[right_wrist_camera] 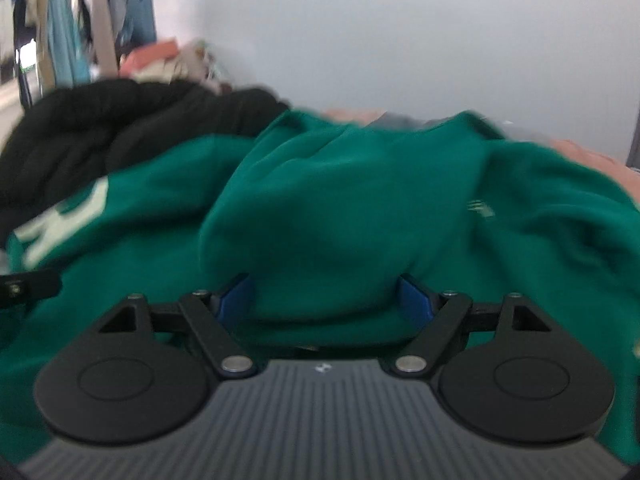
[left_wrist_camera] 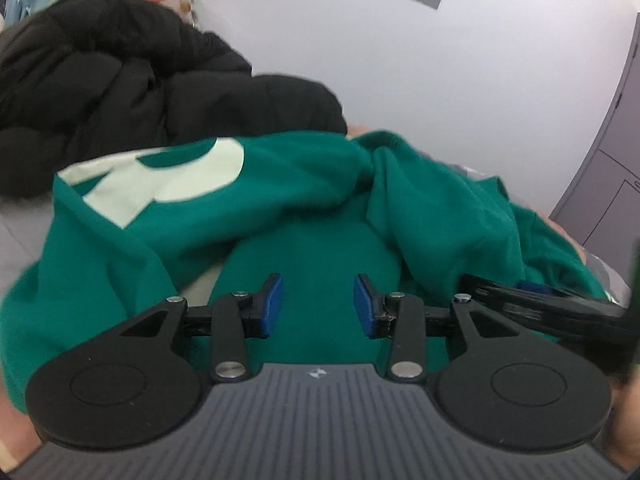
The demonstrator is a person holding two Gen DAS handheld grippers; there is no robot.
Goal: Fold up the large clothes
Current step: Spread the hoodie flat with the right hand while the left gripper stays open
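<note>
A large green sweatshirt (left_wrist_camera: 280, 208) with pale lettering (left_wrist_camera: 168, 176) lies crumpled in front of both grippers; it also fills the right wrist view (right_wrist_camera: 360, 200). My left gripper (left_wrist_camera: 318, 306) is open just above the green cloth, blue pads (left_wrist_camera: 272, 304) apart, nothing between them. My right gripper (right_wrist_camera: 326, 300) is open wide, with a bulging fold of the sweatshirt sitting between its blue pads (right_wrist_camera: 236, 298). The right gripper also shows at the right edge of the left wrist view (left_wrist_camera: 540, 304), low on the cloth.
A black puffy jacket (left_wrist_camera: 120, 80) is heaped behind the sweatshirt at the left, also in the right wrist view (right_wrist_camera: 120, 128). A white wall (left_wrist_camera: 440, 80) stands behind. A grey cabinet (left_wrist_camera: 612, 160) is at the right. Hanging clothes (right_wrist_camera: 80, 20) are at the far left.
</note>
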